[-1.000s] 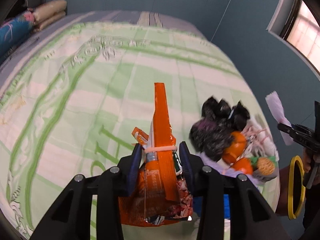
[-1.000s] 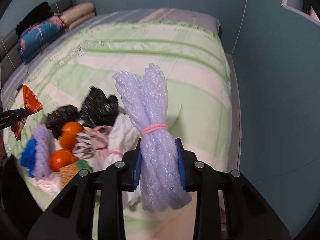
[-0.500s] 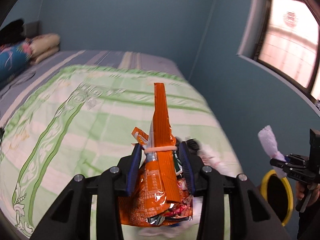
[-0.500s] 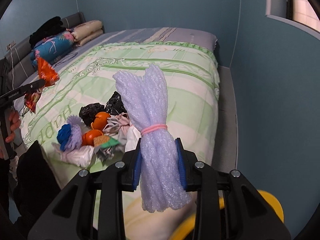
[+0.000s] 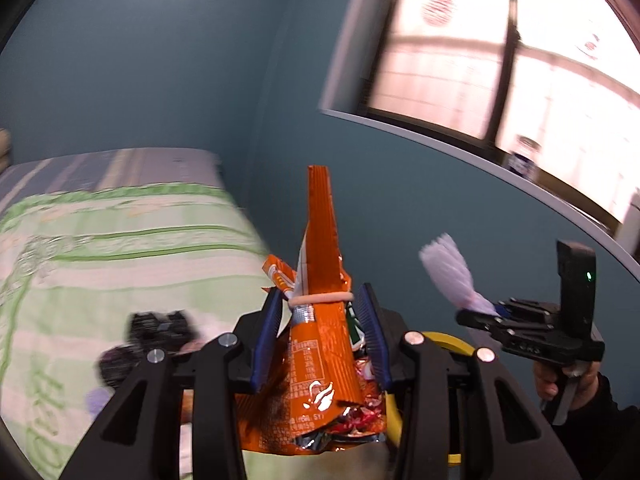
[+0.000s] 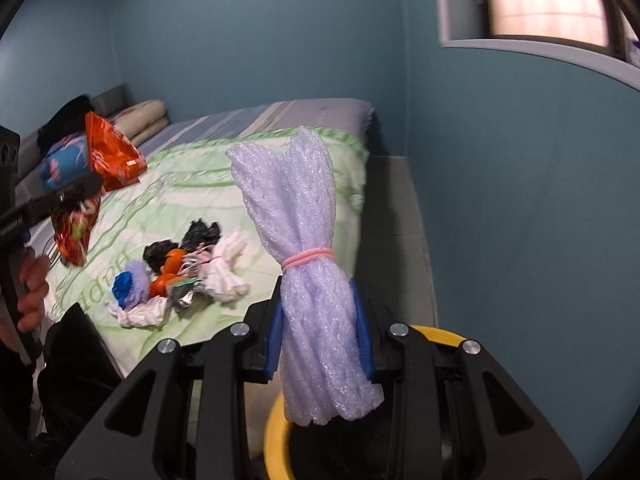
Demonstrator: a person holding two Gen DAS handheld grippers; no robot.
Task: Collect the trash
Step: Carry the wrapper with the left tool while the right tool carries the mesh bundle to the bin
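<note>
Carrying is the step in hand: the left gripper (image 5: 322,322) is clamped on a banded orange snack wrapper (image 5: 320,320), and the right gripper (image 6: 320,330) is pinched around a pale foam-net bundle (image 6: 308,280). Both hang by the yellow-rimmed bin (image 6: 276,432), at 6 o'clock in the right wrist view. Next, I judge, each load must be centred over the rim, then released. More trash (image 6: 180,276) lies on the green-striped bed (image 6: 256,200) at 9 o'clock. Teal walls (image 6: 500,200); a window (image 5: 500,60) at 2 o'clock.
</note>
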